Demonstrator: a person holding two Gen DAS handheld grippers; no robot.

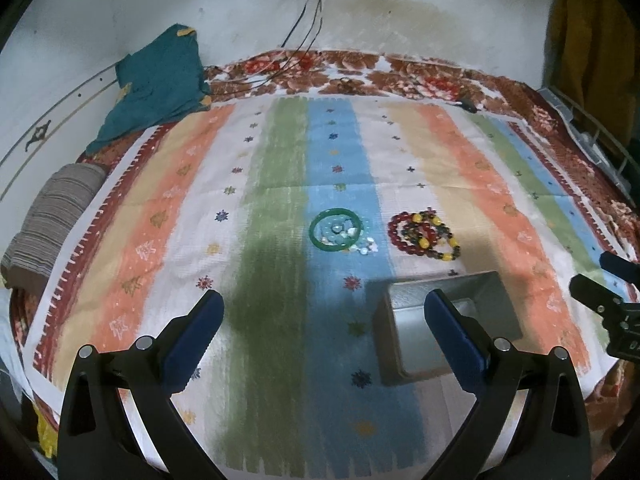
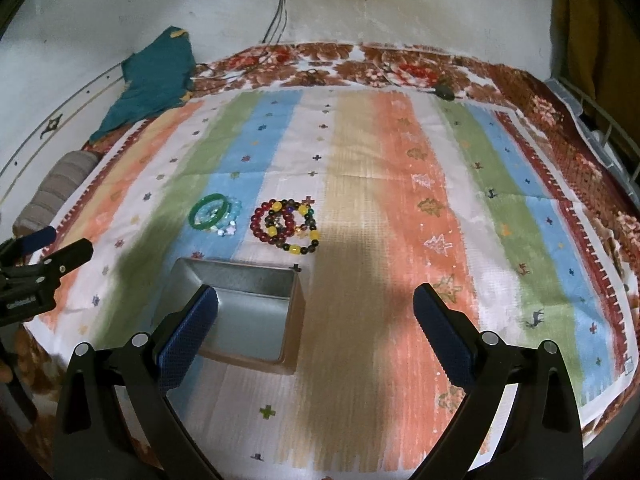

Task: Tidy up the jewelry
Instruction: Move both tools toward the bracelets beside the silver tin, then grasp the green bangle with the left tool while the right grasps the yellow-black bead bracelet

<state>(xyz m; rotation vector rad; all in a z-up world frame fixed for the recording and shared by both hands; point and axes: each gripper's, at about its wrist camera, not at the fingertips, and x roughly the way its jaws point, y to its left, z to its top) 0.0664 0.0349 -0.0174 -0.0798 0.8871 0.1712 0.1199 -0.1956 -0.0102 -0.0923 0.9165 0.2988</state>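
A green bangle (image 1: 337,229) lies on the striped cloth with a pale blue bead bracelet (image 1: 362,245) partly inside it. To its right lie red, yellow and dark bead bracelets (image 1: 424,235) in a heap. An open, empty metal tin (image 1: 448,322) sits in front of them. My left gripper (image 1: 324,312) is open and empty, hovering near the tin's left side. In the right wrist view the bangle (image 2: 209,210), the bead bracelets (image 2: 285,226) and the tin (image 2: 244,312) show. My right gripper (image 2: 316,308) is open and empty, just right of the tin.
A striped cloth (image 1: 280,184) covers a floral bedspread (image 1: 360,72). A teal garment (image 1: 156,84) and a folded grey blanket (image 1: 52,220) lie at the far left. Cables (image 1: 308,12) hang down the back wall. A wire rack (image 2: 600,120) stands at the right.
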